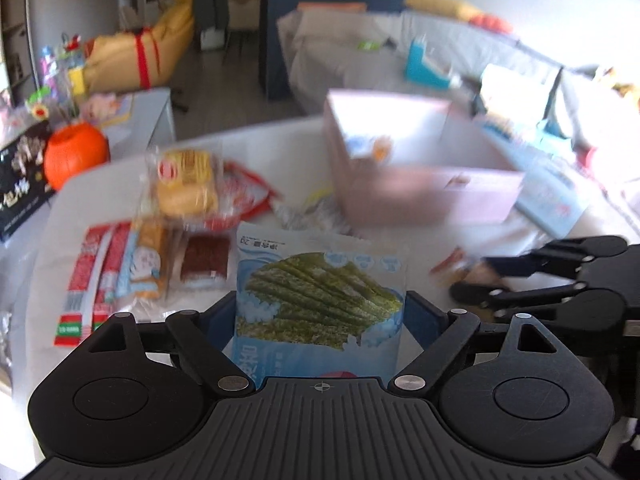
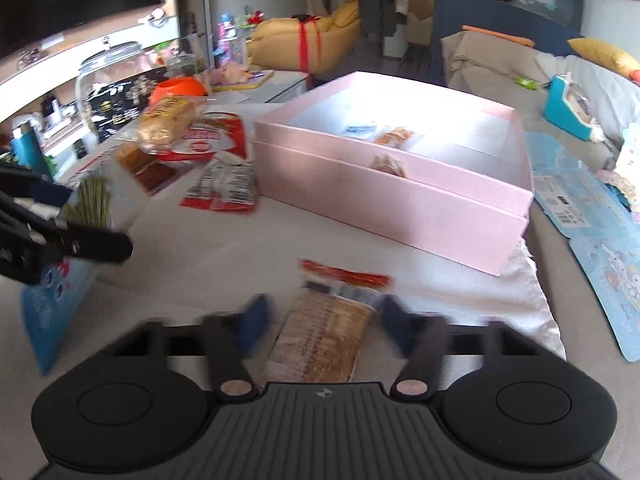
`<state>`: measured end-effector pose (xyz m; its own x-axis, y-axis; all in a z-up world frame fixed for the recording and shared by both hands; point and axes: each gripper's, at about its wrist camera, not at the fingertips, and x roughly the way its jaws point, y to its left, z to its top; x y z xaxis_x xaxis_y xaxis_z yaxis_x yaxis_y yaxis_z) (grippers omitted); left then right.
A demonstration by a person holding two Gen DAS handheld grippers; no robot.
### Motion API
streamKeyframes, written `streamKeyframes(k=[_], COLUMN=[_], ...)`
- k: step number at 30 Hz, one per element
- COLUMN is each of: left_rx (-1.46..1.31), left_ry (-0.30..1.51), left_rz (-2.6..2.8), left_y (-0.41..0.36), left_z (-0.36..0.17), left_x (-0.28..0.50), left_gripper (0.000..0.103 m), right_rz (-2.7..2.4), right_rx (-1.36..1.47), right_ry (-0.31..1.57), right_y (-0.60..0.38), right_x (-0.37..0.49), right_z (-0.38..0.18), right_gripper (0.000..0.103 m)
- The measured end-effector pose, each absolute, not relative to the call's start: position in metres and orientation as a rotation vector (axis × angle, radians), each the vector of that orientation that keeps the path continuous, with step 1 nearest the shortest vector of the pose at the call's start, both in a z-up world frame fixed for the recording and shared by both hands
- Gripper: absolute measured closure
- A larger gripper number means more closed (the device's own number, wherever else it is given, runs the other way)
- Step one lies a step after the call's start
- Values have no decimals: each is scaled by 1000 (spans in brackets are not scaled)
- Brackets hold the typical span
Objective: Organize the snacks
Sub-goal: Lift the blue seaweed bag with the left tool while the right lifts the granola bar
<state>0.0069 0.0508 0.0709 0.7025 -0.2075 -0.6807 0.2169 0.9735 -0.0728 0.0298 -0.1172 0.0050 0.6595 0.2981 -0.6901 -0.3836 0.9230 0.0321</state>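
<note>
Your left gripper [image 1: 320, 312] has its fingers closed on the light-blue seaweed snack bag [image 1: 320, 300], lifted off the white cloth-covered bench [image 2: 224, 256]. Your right gripper [image 2: 324, 320] has its fingers on either side of a brown biscuit packet with a red end [image 2: 328, 332] that lies on the bench. The picture is blurred there, so I cannot tell if the pads already press on it.

The big pink cardboard box [image 2: 400, 204] stands open just behind, and only a few small packets [image 2: 394, 136] lie inside. I judge the task is at an early part. Many snacks are left on the bench: the red-and-white pouch [image 2: 208, 140], the clear bag of bread [image 2: 166, 122] and the red-and-white stick packs [image 1: 90, 276].
</note>
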Motion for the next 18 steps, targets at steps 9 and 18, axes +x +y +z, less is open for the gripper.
streamKeyframes(k=[9, 18], left_rx=[-44, 1], left_ry=[583, 614], left_rz=[-311, -292], left_y=[40, 29], left_z=[108, 92], left_x=[-23, -21], left_gripper=[16, 18], right_rz=[402, 412], right_rx=[-118, -127], right_ry=[659, 644], right_y=[-131, -134], right_x=[7, -3], right_z=[43, 47], right_gripper=[65, 65])
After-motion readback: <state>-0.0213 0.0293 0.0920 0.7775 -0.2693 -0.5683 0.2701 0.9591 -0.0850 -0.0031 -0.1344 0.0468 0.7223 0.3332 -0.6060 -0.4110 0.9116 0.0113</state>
